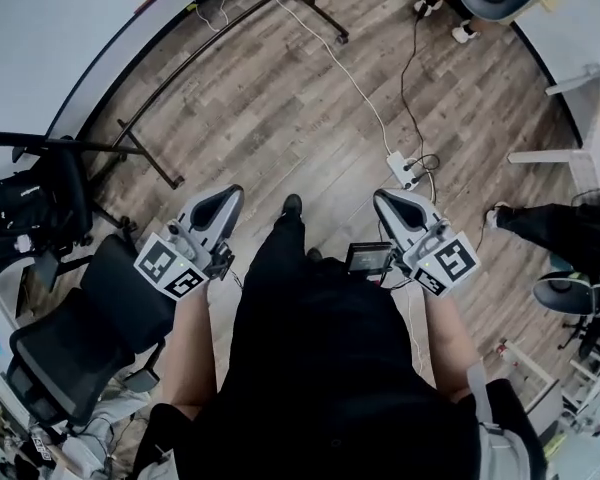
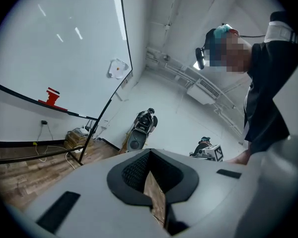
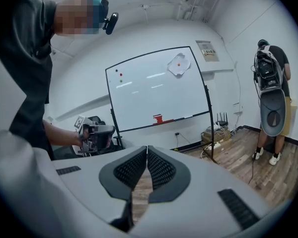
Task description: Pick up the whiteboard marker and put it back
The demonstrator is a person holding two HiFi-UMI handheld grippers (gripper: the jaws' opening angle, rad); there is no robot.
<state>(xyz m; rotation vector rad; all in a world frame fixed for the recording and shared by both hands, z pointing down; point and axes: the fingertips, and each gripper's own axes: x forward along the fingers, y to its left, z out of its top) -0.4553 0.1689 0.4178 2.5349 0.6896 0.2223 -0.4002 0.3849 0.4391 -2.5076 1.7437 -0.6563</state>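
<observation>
No whiteboard marker shows clearly in any view. The whiteboard (image 3: 156, 90) stands across the room on a black stand, with a red eraser (image 3: 158, 118) on its tray. It also fills the left of the left gripper view as the whiteboard (image 2: 54, 43), with the red eraser (image 2: 50, 97). My left gripper (image 1: 230, 196) and right gripper (image 1: 382, 200) are held at waist height over the wooden floor, far from the board. Both the left gripper (image 2: 150, 155) and the right gripper (image 3: 147, 148) have their jaws shut with nothing between them.
A black office chair (image 1: 75, 333) stands close at my left. The whiteboard stand's legs (image 1: 145, 148) and a power strip (image 1: 405, 168) with cables lie on the floor ahead. Another person (image 3: 270, 93) stands at the right, and a further person's leg (image 1: 555, 230) reaches in.
</observation>
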